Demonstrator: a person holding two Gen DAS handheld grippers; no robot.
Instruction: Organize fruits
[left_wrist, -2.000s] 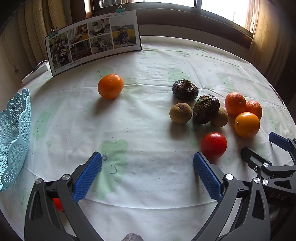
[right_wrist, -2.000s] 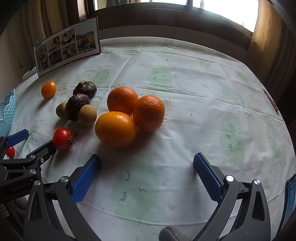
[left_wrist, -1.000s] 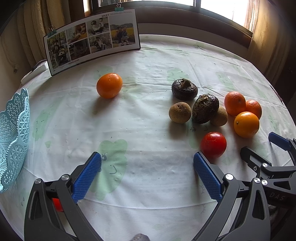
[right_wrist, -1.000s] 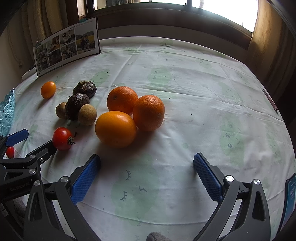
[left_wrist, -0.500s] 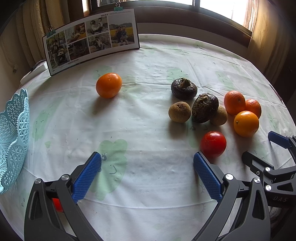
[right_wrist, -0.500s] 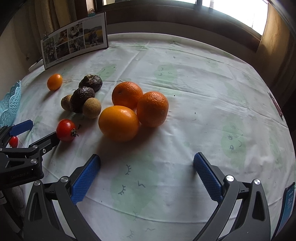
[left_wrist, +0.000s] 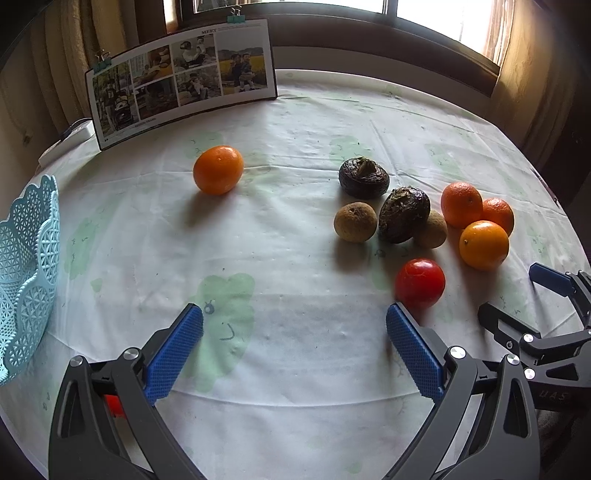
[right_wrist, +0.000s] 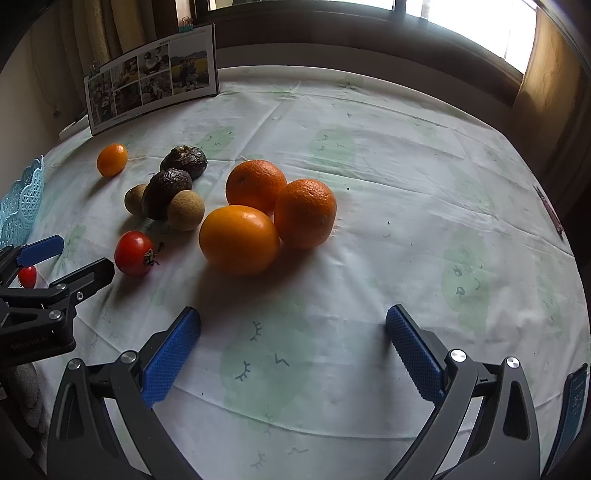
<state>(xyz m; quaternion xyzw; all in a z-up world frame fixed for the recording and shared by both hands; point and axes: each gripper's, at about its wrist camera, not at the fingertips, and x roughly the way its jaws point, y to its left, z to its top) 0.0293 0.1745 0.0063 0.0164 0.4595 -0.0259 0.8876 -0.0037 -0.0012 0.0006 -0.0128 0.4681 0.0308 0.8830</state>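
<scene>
Two gripper (left_wrist: 294, 347) (right_wrist: 293, 345) sets agape, oranges (right_wrist: 239, 240) clustered

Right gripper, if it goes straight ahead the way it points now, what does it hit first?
Probably nothing soon: ahead of the open right gripper lies bare tablecloth. The nearest orange sits left of that line, though depth is hard to judge.

A small red fruit (left_wrist: 112, 404) sits mostly hidden behind the left gripper's finger; the blue lattice basket (left_wrist: 26, 280) is cut off at frame edge.
</scene>
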